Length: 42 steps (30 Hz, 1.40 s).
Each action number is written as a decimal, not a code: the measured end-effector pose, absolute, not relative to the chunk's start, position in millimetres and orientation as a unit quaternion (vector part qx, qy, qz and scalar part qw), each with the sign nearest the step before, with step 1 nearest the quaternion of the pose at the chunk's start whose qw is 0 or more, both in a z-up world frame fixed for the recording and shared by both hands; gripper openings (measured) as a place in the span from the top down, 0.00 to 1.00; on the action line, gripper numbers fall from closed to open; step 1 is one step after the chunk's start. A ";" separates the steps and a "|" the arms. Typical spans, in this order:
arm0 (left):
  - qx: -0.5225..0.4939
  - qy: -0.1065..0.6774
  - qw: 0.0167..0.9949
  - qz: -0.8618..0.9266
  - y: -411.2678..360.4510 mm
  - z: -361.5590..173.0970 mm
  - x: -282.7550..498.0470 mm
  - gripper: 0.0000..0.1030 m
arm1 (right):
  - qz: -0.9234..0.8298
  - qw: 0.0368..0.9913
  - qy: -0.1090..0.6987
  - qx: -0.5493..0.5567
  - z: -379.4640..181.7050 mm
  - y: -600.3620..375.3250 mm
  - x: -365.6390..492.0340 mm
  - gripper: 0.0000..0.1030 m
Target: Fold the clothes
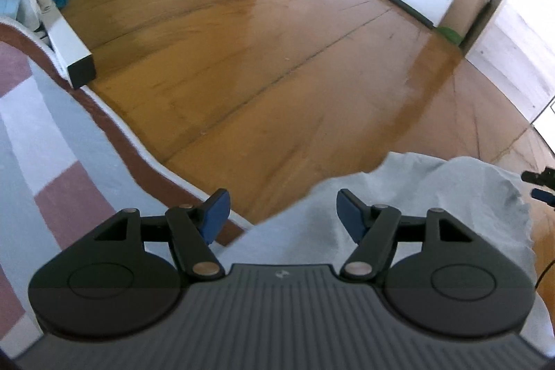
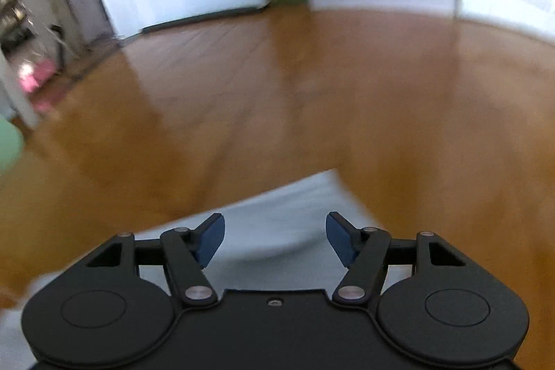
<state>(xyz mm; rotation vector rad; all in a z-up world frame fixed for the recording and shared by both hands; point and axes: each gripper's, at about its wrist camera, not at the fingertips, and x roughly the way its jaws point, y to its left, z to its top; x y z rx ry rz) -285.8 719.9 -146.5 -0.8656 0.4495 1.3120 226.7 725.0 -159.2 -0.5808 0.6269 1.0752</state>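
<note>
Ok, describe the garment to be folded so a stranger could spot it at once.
Start from the wide wooden floor and follow it to the striped rug with its brown border. The garment lies at the rug's edge, partly on bare floor. It is plain pale grey and rumpled, unlike the flat, banded rug.

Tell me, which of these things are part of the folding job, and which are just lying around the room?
Part of the job:
- pale grey garment
- left gripper, fingers open
- right gripper, fingers open

Just lying about:
- striped rug
- cardboard box
- white furniture leg
- wooden floor
</note>
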 end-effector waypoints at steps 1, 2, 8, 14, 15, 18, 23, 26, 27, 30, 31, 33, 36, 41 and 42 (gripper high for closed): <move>-0.387 0.203 0.686 0.582 721.5 -147.6 -287.9 0.34 | 0.506 0.764 0.294 -0.272 -160.0 730.3 220.2 0.33; -0.386 0.207 0.689 0.578 722.7 -148.9 -289.2 0.34 | 0.516 0.754 0.299 -0.275 -160.9 735.6 213.8 0.32; -0.370 0.244 0.676 0.589 726.7 -152.9 -296.1 0.36 | 0.523 0.745 0.296 -0.288 -160.3 762.0 182.7 1.00; -0.408 0.222 0.677 0.570 733.7 -153.1 -321.4 0.34 | 0.558 0.756 0.228 -0.255 -127.9 750.6 134.2 0.75; -0.421 0.212 0.683 0.558 735.1 -154.6 -324.7 0.34 | 0.588 0.734 0.232 -0.250 -123.7 746.3 118.9 0.57; -0.432 0.189 0.722 0.507 735.9 -156.5 -323.3 0.33 | 0.667 0.654 0.264 -0.240 -111.5 741.7 70.2 0.50; -0.356 0.253 0.770 0.465 728.3 -153.5 -283.9 0.25 | 0.783 0.460 0.209 -0.362 -111.6 752.0 -20.5 0.33; -0.338 0.294 0.759 0.472 728.8 -162.8 -275.4 0.25 | 0.759 0.436 0.109 -0.470 -129.3 747.3 -69.0 0.31; -0.343 0.293 0.757 0.473 729.4 -164.7 -277.6 0.25 | 0.757 0.422 0.099 -0.488 -135.3 747.1 -76.4 0.32; -0.371 0.257 0.763 0.462 731.0 -165.7 -290.3 0.42 | 0.777 0.392 0.128 -0.475 -133.7 754.9 -68.2 0.78; -0.374 0.247 0.766 0.460 730.8 -163.7 -292.9 0.85 | 0.782 0.382 0.147 -0.469 -135.6 761.4 -61.8 0.98; -0.365 0.225 0.769 0.473 727.8 -157.2 -298.0 0.99 | 0.797 0.388 0.138 -0.443 -134.3 765.3 -50.3 0.98; -0.382 0.183 0.759 0.495 727.3 -149.5 -308.5 0.99 | 0.804 0.420 0.163 -0.388 -130.4 784.8 -38.6 1.00; -0.339 0.246 0.732 0.537 724.4 -160.5 -291.0 0.97 | 0.744 0.545 0.156 -0.353 -141.7 813.1 -33.1 1.00; -0.342 0.252 0.723 0.545 725.8 -161.8 -289.3 0.96 | 0.725 0.572 0.173 -0.342 -139.6 810.5 -19.7 0.99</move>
